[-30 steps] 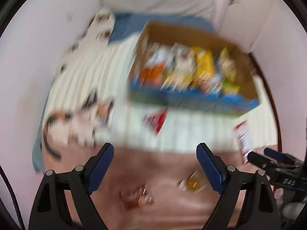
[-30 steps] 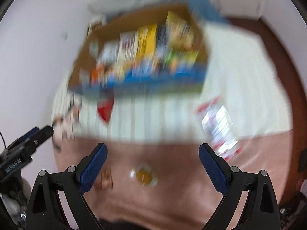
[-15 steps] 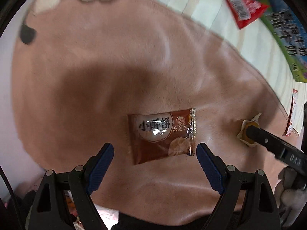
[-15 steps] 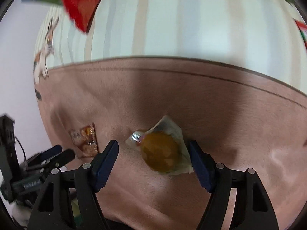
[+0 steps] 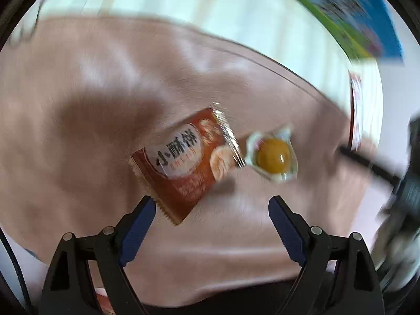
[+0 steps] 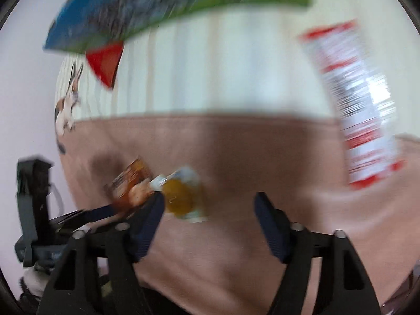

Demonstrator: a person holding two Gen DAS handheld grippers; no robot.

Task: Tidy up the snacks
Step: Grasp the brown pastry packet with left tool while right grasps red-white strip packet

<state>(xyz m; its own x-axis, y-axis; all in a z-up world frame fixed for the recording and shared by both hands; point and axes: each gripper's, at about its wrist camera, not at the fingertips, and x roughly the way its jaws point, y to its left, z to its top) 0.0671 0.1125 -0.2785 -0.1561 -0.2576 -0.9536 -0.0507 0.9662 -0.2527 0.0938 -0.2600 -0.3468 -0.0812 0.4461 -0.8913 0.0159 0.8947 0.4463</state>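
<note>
left wrist: our left gripper (image 5: 210, 210) has jaws apart, nothing between the pads. Brown packet (image 5: 187, 161) lies tilted on the pink blanket (image 5: 78, 105), its near corner just inside the left pad. Yellow jelly (image 5: 273, 155) sits just beside its far end.
right wrist: right gripper (image 6: 208, 210) jaws are opening, empty; jelly (image 6: 181, 195) sits by the left pad, off-centre. Striped pack (image 6: 359, 105) lies to the right, box (image 6: 170, 2) beyond.
how: we'd centre each snack between the pads before closing, and keep the two grippers from colliding.
</note>
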